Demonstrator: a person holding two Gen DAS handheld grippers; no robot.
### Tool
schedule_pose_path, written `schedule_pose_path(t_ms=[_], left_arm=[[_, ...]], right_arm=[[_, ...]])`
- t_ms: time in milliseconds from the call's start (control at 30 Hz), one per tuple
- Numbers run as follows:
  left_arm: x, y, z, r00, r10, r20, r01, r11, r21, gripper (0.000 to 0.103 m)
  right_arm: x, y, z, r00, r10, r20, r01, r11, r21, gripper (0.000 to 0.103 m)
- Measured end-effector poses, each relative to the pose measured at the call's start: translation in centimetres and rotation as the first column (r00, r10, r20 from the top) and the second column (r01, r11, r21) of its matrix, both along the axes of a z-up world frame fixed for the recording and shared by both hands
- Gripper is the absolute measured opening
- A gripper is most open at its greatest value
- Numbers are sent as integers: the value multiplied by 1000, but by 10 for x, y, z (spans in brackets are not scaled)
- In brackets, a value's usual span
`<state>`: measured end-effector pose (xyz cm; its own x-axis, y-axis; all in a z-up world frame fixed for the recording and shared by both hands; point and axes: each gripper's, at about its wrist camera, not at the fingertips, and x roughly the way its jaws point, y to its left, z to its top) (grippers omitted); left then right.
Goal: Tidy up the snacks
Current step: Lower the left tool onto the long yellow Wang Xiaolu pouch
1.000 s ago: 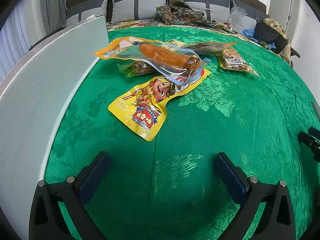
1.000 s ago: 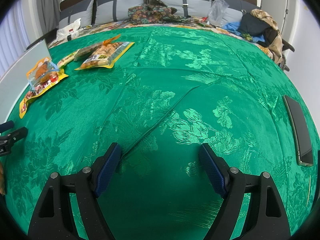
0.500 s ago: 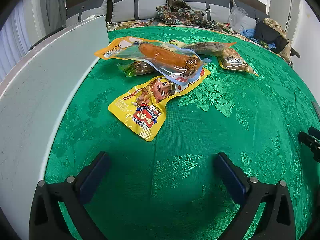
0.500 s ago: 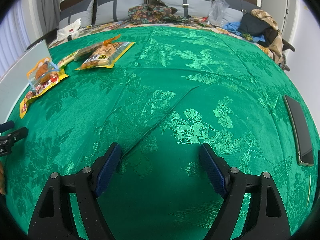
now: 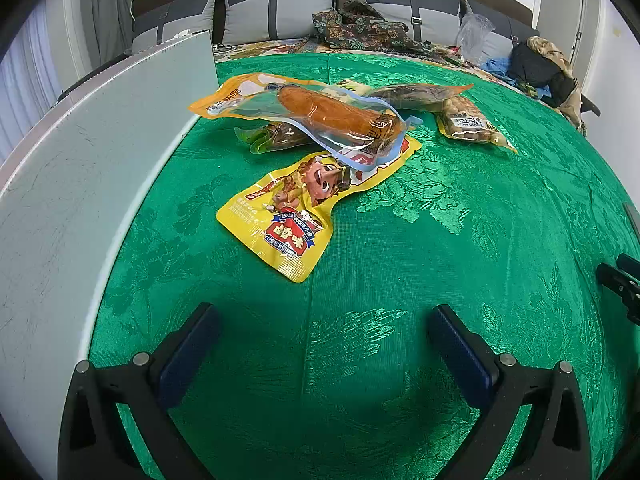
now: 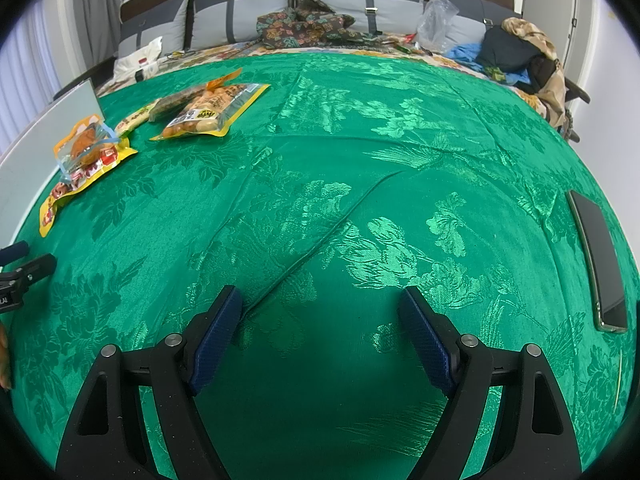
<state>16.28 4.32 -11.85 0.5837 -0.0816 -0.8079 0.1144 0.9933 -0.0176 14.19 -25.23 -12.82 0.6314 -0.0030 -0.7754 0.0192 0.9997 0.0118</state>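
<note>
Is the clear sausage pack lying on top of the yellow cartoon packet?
Yes, the clear sausage pack overlaps the far end of the yellow cartoon packet on the green cloth.

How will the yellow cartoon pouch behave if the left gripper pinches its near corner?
Likely floppy: the yellow cartoon pouch lies flat and thin on the green cloth. Its far end sits under the sausage pack, so lifting would probably drag or tip that. The glossy film may slip between the pads.
</note>
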Motion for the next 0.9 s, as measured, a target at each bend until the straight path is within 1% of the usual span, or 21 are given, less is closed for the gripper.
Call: schedule_pose_path(t_ms=[233, 300, 333, 367, 433, 500, 533, 600, 667, 767, 800, 833, 867, 900], left_arm=[[0, 0, 0, 1000, -4, -1, 4, 1000, 2, 103], [3, 0, 2, 999, -31, -28, 31, 999, 7, 103], [7, 4, 4, 998, -42, -51, 42, 999, -8, 103], [11, 10, 10, 998, -42, -52, 41, 999, -30, 103], [24, 22, 25, 999, -32, -32, 30, 998, -56, 103], [42, 30, 36, 999, -28, -25, 27, 998, -64, 103], [58, 33, 39, 998, -35, -46, 32, 998, -63, 103], [79, 32, 35, 994, -63, -95, 57, 996, -64, 102], [95, 23, 26, 986, -109, -123, 105, 994, -36, 101], [100, 6, 16, 972, -176, -156, 179, 984, 5, 92], [100, 1, 13, 966, -201, -163, 206, 978, 14, 86], [98, -7, 12, 962, -222, -160, 232, 971, 49, 83], [94, -12, 13, 960, -241, -140, 253, 965, 74, 81], [92, -14, 15, 959, -250, -132, 261, 962, 78, 69]], right_arm=[[0, 0, 0, 1000, 0, 0, 0, 1000, 0, 84], [0, 0, 0, 1000, 0, 0, 0, 1000, 0, 84], [0, 0, 0, 1000, 0, 0, 0, 1000, 0, 84], [0, 0, 0, 1000, 0, 0, 0, 1000, 0, 84], [0, 0, 0, 1000, 0, 0, 0, 1000, 0, 84], [0, 0, 0, 1000, 0, 0, 0, 1000, 0, 84], [0, 0, 0, 1000, 0, 0, 0, 1000, 0, 84], [0, 0, 0, 1000, 0, 0, 0, 1000, 0, 84], [0, 0, 0, 1000, 0, 0, 0, 1000, 0, 84], [0, 0, 0, 1000, 0, 0, 0, 1000, 0, 84], [0, 0, 0, 1000, 0, 0, 0, 1000, 0, 84], [0, 0, 0, 1000, 0, 0, 0, 1000, 0, 84], [0, 0, 0, 1000, 0, 0, 0, 1000, 0, 84], [0, 0, 0, 1000, -1, 0, 1, 1000, 0, 84]])
